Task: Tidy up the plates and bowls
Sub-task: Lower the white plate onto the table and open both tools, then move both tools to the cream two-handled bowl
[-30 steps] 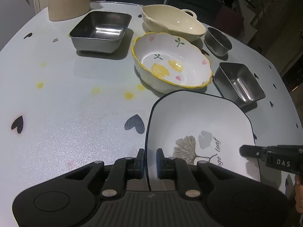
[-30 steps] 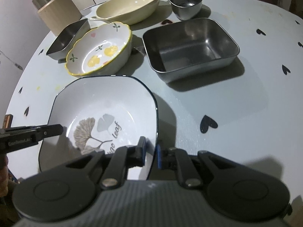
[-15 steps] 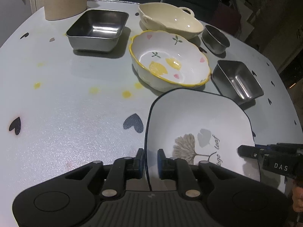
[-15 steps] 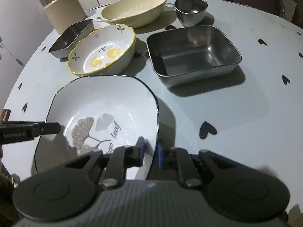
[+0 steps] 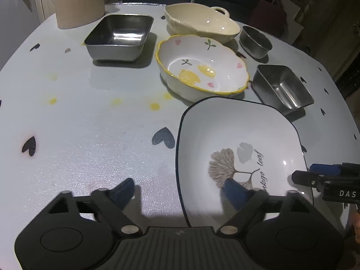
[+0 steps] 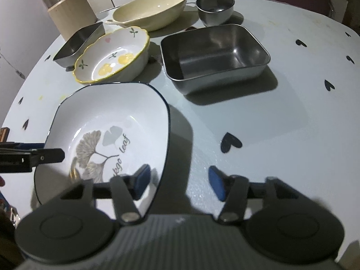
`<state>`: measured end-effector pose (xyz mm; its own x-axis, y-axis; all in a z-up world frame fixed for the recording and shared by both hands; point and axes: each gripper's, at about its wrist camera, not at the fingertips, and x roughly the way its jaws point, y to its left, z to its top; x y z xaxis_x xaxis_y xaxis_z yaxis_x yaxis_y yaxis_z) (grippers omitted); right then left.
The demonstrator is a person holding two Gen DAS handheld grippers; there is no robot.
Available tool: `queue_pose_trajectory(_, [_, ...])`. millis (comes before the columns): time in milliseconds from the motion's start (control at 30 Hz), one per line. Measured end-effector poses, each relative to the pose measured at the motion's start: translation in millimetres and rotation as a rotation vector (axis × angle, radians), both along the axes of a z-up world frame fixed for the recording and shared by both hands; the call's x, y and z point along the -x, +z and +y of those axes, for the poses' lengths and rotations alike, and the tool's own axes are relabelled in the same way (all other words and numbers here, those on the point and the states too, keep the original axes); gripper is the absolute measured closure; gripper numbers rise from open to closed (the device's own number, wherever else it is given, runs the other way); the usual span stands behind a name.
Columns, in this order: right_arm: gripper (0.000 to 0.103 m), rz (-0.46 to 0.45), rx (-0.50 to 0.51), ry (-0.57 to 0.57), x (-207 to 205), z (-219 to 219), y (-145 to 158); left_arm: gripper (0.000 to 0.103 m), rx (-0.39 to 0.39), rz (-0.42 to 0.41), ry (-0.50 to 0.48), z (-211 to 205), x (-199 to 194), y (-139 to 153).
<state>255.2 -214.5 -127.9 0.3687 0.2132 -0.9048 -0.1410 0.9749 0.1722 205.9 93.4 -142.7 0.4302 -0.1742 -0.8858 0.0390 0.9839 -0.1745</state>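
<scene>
A white square plate with a dark rim and a ginkgo leaf print [image 5: 238, 139] [image 6: 112, 123] lies on the table near me. My left gripper [image 5: 180, 191] is open, its fingers on either side of the plate's left rim. My right gripper [image 6: 178, 182] is open, straddling the plate's right rim. Beyond the plate stands a scalloped yellow-rimmed bowl [image 5: 200, 67] [image 6: 112, 56], a cream oval dish with handles [image 5: 200, 22] [image 6: 150, 11], two rectangular steel trays [image 5: 119, 36] [image 5: 281, 87] [image 6: 213, 54] and a small round steel bowl [image 5: 255, 40] [image 6: 214, 9].
The table [image 5: 78, 117] [image 6: 281, 123] is pale with black heart and yellow dot marks. A beige cylindrical container [image 5: 76, 0] [image 6: 69, 13] stands at the far left edge. Dark chairs sit behind the table.
Both grippers have opened and let go of the plate's rim. The plate now rests on the table, a little closer to the yellow-rimmed bowl.
</scene>
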Motion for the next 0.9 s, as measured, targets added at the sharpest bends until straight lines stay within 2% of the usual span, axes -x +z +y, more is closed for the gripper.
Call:
queue_pose_trajectory(33, [0.03,-0.003,-0.004,0.0,2,-1,1,0.008,0.0,-0.004,-0.001,0,2,1])
queue_pose_trajectory(100, [0.009,-0.014,0.001,-0.002,6,-4,2,0.005,-0.001,-0.008,-0.002,0,6,4])
queue_pose_trajectory(167, [0.003,-0.038,0.012,0.001,10,-7,3,0.004,-0.003,-0.011,-0.005,0,10,6])
queue_pose_trajectory(367, [0.001,-0.052,-0.034,-0.012,20,-20,10,0.0,-0.024,-0.044,-0.028,-3,23,17])
queue_pose_trajectory(567, [0.0,-0.103,-0.06,0.003,33,-28,28,0.0,0.006,-0.099,-0.009,0,35,36])
queue_pose_trajectory(900, [0.0,-0.341,-0.075,-0.005,47,-44,81,0.0,0.019,-0.271,0.051,-1,33,81])
